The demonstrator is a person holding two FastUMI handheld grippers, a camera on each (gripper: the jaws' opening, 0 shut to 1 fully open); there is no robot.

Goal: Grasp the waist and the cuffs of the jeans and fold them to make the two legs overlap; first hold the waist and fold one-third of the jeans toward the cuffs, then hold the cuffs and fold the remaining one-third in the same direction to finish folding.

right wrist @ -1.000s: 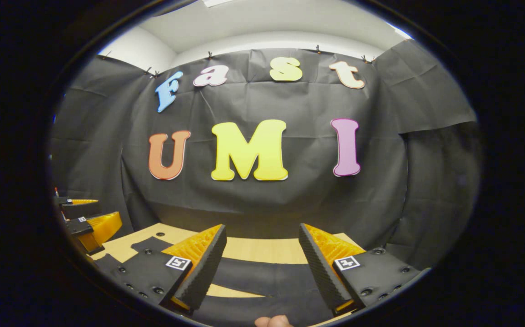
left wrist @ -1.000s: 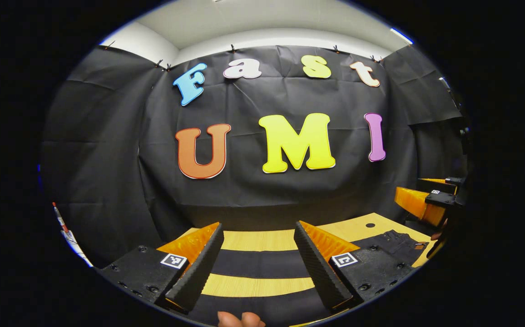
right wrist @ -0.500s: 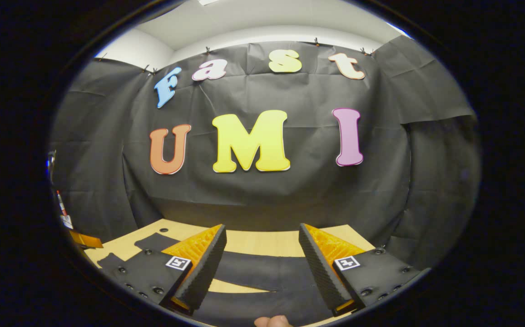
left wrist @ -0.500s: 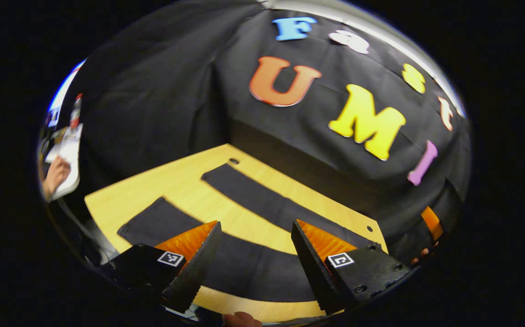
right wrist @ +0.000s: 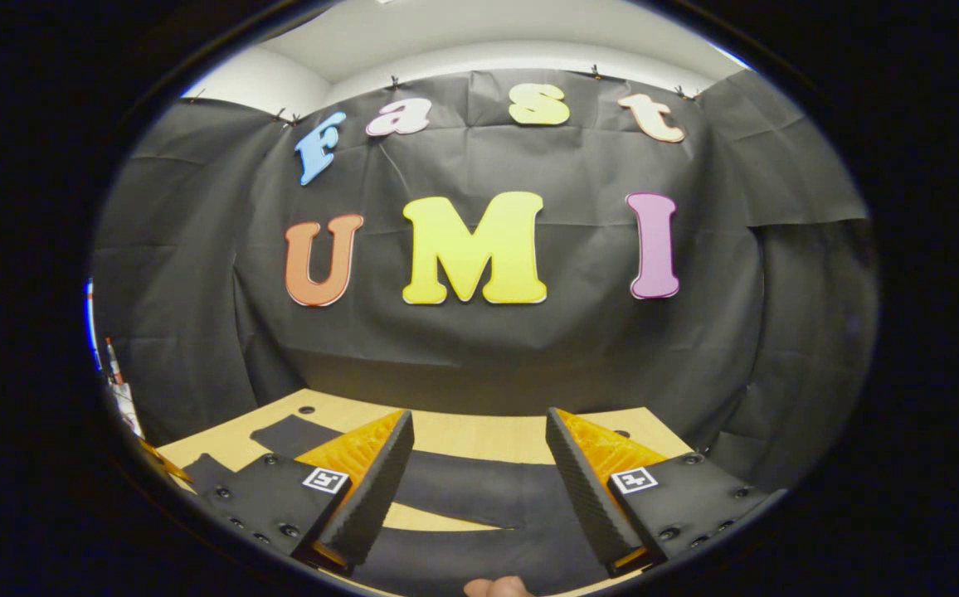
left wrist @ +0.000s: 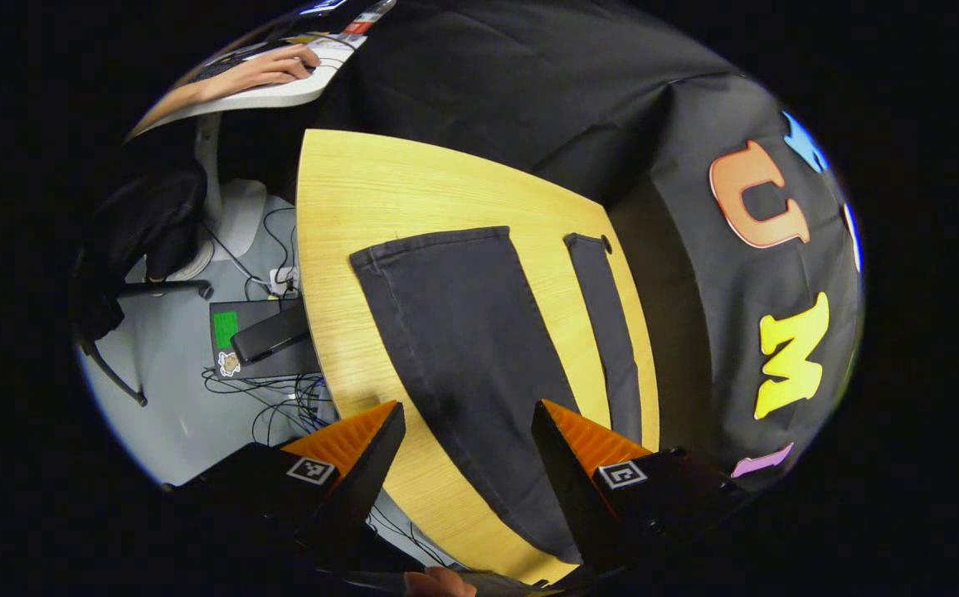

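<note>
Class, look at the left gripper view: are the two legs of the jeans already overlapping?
No: the jeans lie flat with bare wooden table between the legs.

Even overhead light, sharp focus, strong fisheye bending at the edges, no glare.

jeans [left wrist: 479, 348]: matt black denim | table [left wrist: 363, 191]: smooth pale wood
</note>
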